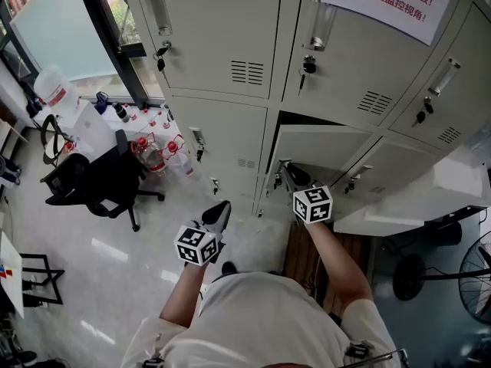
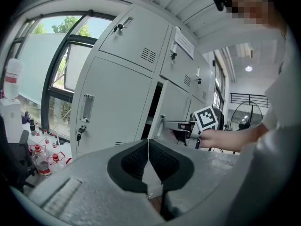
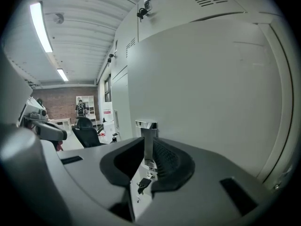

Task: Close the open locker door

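Right gripper (image 1: 294, 176) clamps the metal handle (image 3: 146, 125) at the free edge of the half-open middle-row locker door (image 1: 322, 149), left gripper (image 1: 218, 215) idle with jaws together; push steadily along the hinge arc until flush.

Matt painted metal locker door (image 3: 202, 88), shiny chrome handle (image 3: 146, 125).

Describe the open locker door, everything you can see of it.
The open locker door is a plain pale grey panel that looks like painted metal. It sits in the middle column and is swung partly out from its dark compartment. A chrome pull handle stands up at its free edge. The right gripper is clamped on that handle, and nothing else visibly touches the door.
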Demonstrator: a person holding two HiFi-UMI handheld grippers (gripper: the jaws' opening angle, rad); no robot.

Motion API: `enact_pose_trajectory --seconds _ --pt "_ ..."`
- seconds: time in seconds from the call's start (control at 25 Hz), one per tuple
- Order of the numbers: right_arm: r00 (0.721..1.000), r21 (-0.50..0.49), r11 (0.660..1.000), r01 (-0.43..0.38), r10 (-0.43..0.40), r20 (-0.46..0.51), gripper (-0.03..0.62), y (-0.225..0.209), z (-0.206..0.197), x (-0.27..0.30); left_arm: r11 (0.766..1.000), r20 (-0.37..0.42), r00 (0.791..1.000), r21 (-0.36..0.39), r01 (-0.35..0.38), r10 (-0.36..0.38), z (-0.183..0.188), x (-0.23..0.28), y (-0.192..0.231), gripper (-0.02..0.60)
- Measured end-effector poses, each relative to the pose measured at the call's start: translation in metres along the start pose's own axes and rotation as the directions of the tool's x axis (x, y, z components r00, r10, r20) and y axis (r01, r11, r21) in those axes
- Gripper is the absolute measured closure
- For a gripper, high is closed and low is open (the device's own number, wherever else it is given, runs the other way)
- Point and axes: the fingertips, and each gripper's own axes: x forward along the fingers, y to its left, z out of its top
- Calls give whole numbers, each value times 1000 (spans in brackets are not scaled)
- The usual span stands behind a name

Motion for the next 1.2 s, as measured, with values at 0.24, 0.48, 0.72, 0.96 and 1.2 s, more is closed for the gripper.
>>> enact_pose_trajectory --seconds 0.24,0.48,0.72,0.96,1.2 --pt "1000 7 1000 22 -22 -9 537 -13 1 10 1000 2 1000 -1 -3 3 1 3 2 566" --pt "999 18 998 52 -52 -11 537 -25 4 17 1000 6 1000 -6 -11 11 2 5 6 566" --pt "996 44 995 94 -93 -16 537 -38 1 21 1000 9 1000 -13 -18 18 4 8 9 566" --pt "992 48 991 121 -121 -21 537 -47 -1 23 1000 10 1000 -17 -22 23 4 8 13 566" --pt "989 63 987 146 -145 -21 538 -54 -1 24 1000 9 1000 -14 -23 23 4 8 14 566"
